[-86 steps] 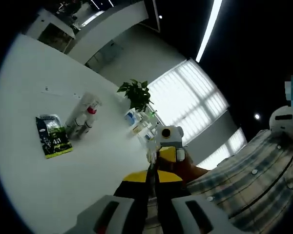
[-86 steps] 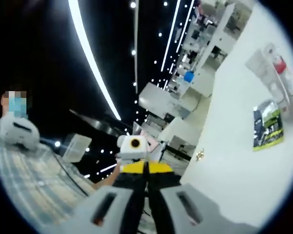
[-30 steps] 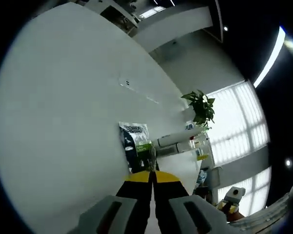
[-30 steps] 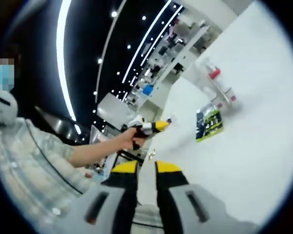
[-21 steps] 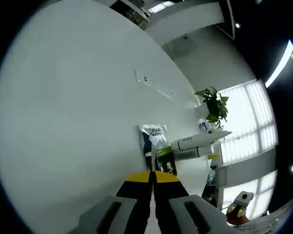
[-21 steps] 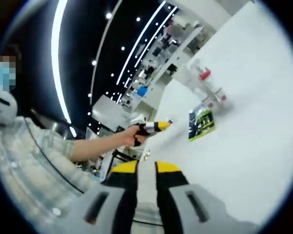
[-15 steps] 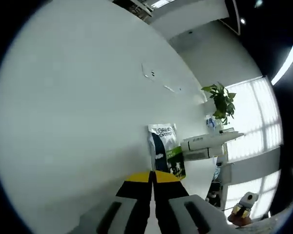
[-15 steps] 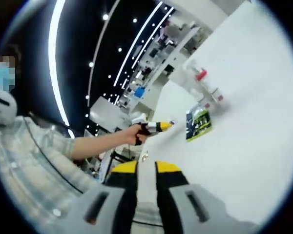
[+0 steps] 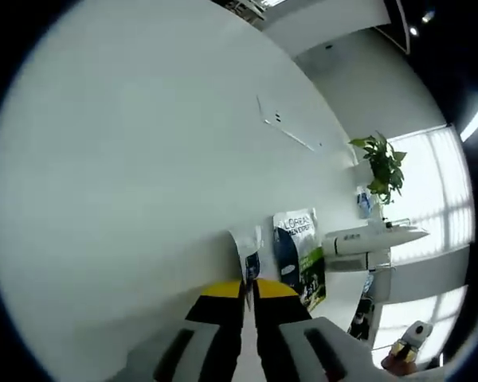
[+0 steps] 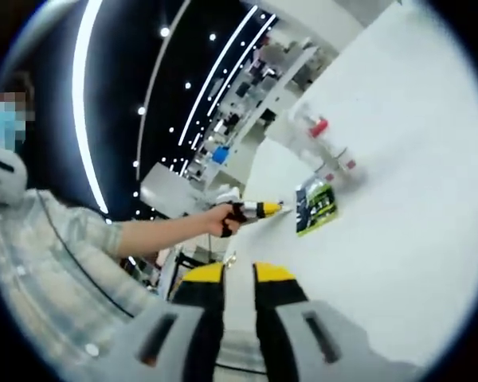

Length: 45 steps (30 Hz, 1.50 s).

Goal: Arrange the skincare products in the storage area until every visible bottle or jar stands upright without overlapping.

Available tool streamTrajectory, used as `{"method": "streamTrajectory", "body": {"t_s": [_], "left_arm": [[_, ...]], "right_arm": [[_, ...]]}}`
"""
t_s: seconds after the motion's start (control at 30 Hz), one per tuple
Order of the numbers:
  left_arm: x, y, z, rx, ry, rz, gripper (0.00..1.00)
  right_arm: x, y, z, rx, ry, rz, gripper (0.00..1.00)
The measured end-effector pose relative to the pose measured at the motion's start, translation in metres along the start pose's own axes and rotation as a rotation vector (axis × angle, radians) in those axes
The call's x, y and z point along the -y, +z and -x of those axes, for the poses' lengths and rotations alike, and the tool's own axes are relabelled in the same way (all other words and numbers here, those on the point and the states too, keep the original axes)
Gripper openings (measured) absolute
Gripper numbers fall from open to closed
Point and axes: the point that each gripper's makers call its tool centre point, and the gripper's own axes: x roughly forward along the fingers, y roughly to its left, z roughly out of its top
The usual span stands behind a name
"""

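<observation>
I take the green sachet (image 9: 301, 259) as my landmark: it lies flat on the white bench (image 9: 119, 159). In the left gripper view my left hand-held gripper (image 9: 249, 288) is nearly on it, jaws pressed together with nothing between them, tips just short of a small sachet (image 9: 248, 251) that lies just beside the green one. Beyond the green sachet, on its far side from my jaws, a white tube (image 9: 366, 239) lies down with its long axis running crosswise to my line of approach.

In the right gripper view the right hand-held gripper (image 10: 239, 280) is well back from the green sachet (image 10: 315, 206), jaws a narrow gap apart and empty. From here I see the left hand-held gripper (image 10: 259, 209) held out by a hand (image 10: 225, 218), its tip just beside the sachet, and past the sachet a cluster of bottles (image 10: 323, 143), one red-capped; whether they stand or lie I cannot tell.

I judge the left hand clearly nearer, so the reach to the tube falls to it, and its jaws would need to part first.
</observation>
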Motion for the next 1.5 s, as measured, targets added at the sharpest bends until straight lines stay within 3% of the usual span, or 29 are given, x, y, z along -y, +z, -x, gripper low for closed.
{"method": "streamTrajectory", "body": {"t_s": [0.13,0.37,0.63,0.77,0.87,0.97,1.17,1.2,1.33,1.43,1.5], "left_arm": [[-0.008,-0.003,0.000,-0.042,0.060,-0.042,0.07],[-0.008,-0.003,0.002,-0.057,0.085,-0.060,0.09],[-0.009,-0.001,0.009,-0.044,0.104,-0.072,0.18],[-0.013,0.003,0.016,-0.012,0.109,-0.058,0.28],[-0.021,0.007,0.027,0.007,0.130,-0.079,0.34],[-0.031,0.014,0.043,0.054,0.146,-0.164,0.35],[-0.073,0.015,0.092,0.073,0.262,-0.281,0.46],[-0.078,0.002,0.103,0.072,0.300,-0.314,0.47],[-0.106,-0.015,0.137,0.050,0.411,-0.381,0.53],[-0.130,-0.040,0.160,-0.022,0.521,-0.476,0.62],[-0.141,-0.051,0.171,-0.080,0.559,-0.526,0.66]], "right_arm": [[0.001,0.002,0.001,0.007,0.000,-0.004,0.12],[0.002,-0.002,0.006,0.015,-0.009,-0.008,0.12],[-0.001,-0.006,0.010,0.024,-0.011,0.000,0.12],[-0.003,-0.007,0.011,0.033,-0.007,0.000,0.12],[-0.006,-0.009,0.011,0.032,0.003,0.003,0.12],[-0.007,-0.013,0.008,0.019,0.015,0.008,0.12],[-0.016,-0.022,-0.007,-0.021,0.062,0.020,0.12],[-0.018,-0.024,-0.009,-0.031,0.068,0.025,0.12],[-0.023,-0.030,-0.016,-0.059,0.089,0.037,0.12],[-0.027,-0.034,-0.020,-0.076,0.104,0.042,0.12],[-0.028,-0.037,-0.022,-0.087,0.107,0.045,0.12]]}}
